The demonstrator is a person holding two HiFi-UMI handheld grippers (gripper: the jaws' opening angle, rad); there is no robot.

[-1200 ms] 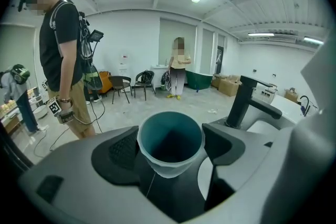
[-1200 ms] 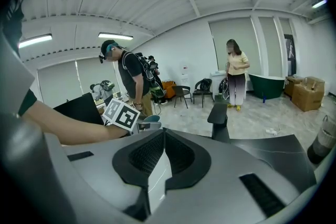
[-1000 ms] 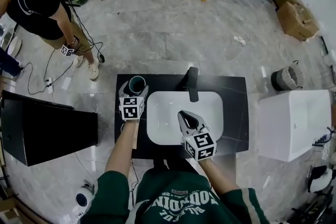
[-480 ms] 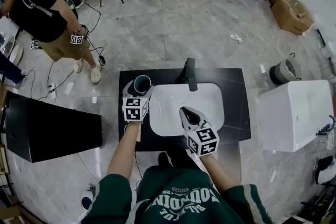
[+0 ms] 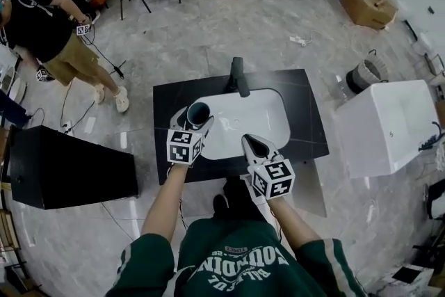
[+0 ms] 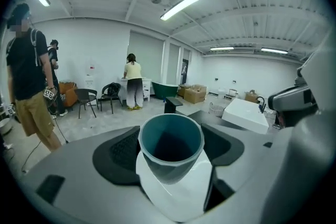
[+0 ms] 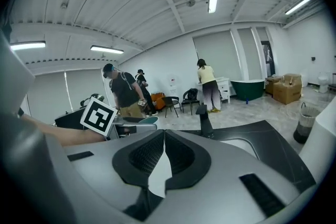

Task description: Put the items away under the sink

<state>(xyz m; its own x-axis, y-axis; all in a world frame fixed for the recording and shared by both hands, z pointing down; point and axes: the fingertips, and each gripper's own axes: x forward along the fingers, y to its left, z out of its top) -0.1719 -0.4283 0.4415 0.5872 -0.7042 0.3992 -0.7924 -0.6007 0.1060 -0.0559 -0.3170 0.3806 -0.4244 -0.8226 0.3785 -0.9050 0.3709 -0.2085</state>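
The left gripper (image 5: 195, 116) pinches the cup (image 6: 170, 140) mouth-up above the desk (image 5: 309, 118), likely to carry it under the sink (image 5: 268, 120); the right gripper (image 5: 251, 143), pressed together, is empty.

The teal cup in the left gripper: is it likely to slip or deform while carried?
The teal cup shows a round rim between the jaws of the left gripper, so it is probably stiff. Its smooth wall tapers downward, so it might slide in the grip. It looks empty, hence likely light.

Empty teal cup (image 6: 170, 140) in left claw (image 5: 195, 119)
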